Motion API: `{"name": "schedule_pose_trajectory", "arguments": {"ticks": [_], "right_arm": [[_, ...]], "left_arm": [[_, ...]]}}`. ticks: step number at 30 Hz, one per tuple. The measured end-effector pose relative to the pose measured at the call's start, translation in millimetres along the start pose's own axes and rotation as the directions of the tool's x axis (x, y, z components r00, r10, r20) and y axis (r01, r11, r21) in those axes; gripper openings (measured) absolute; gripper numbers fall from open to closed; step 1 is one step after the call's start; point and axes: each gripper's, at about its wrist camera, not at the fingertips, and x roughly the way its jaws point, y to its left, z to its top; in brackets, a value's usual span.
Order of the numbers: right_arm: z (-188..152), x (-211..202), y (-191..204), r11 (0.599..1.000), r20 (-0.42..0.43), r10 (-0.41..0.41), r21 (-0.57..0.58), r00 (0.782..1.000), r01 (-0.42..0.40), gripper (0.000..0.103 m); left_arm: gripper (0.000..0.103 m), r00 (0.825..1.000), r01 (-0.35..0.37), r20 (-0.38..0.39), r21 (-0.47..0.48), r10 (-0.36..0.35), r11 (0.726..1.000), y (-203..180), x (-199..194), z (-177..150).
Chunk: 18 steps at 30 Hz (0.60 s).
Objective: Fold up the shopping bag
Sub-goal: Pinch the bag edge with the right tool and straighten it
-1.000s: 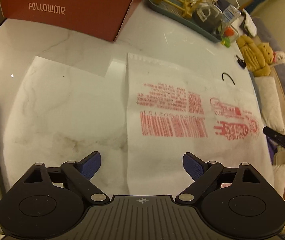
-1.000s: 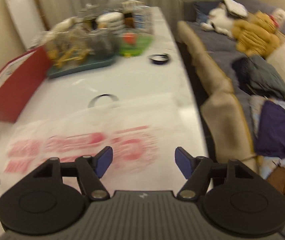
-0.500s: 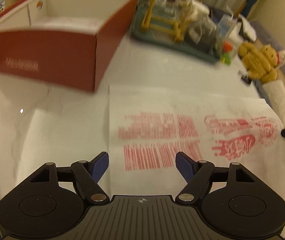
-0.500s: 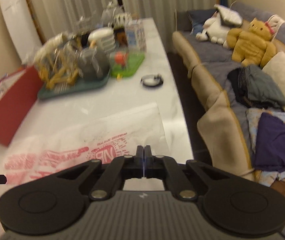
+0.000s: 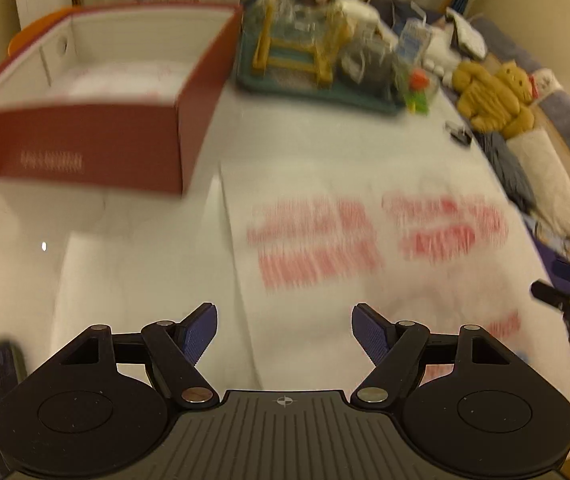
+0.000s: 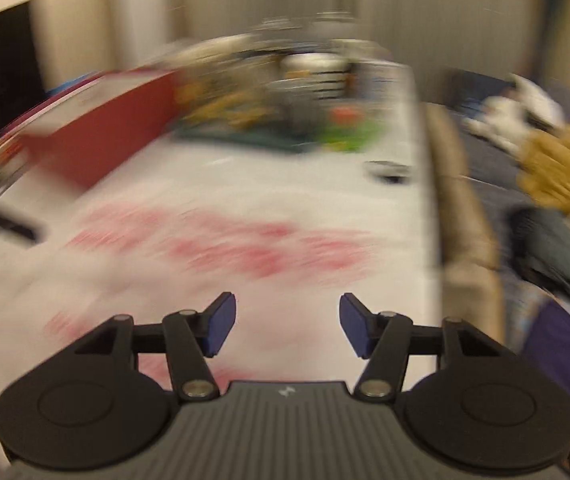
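Between folds: left gripper [image 5: 284,330] spread and empty, right gripper [image 6: 287,326] just reopening empty, both hovering over flat shopping bag [image 5: 365,248], likely needing an edge pinch next.

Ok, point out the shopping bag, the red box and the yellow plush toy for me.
shopping bag [image 5: 317,240]: left wrist view, on its red print.
red box [image 5: 97,148]: left wrist view, on its front wall.
yellow plush toy [image 5: 493,96]: left wrist view, on its body.

Both views are lit by warm, yellowish indoor light, and a small bright glare spot is seen on the glossy table [image 5: 137,240]. Heavy motion blur is found in the right wrist view, lighter smearing in the left. Straight edges are bent by fisheye distortion, and corners are darkened.
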Motion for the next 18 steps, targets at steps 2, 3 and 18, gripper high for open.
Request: {"name": "schedule_pose_trajectory", "arguments": {"ticks": [2,3,18], "right_arm": [[-12,-4,42,0.978,-0.035,0.131,-0.162,0.991,-0.135,0.058],[-15,-5,64,0.955,-0.054,0.203,-0.208,0.978,-0.210,0.058],[-17,32,213,0.794,-0.307,0.372,-0.383,0.876,-0.471,0.001]], "left_arm": [[0.075,0.999,0.013,-0.043,-0.066,-0.016,0.998,1,3,-25],[0.075,0.998,0.021,-0.059,-0.116,-0.028,0.993,1,4,-36],[0.075,0.995,0.095,0.007,-0.374,-0.100,0.923,26,-9,-67]]}}
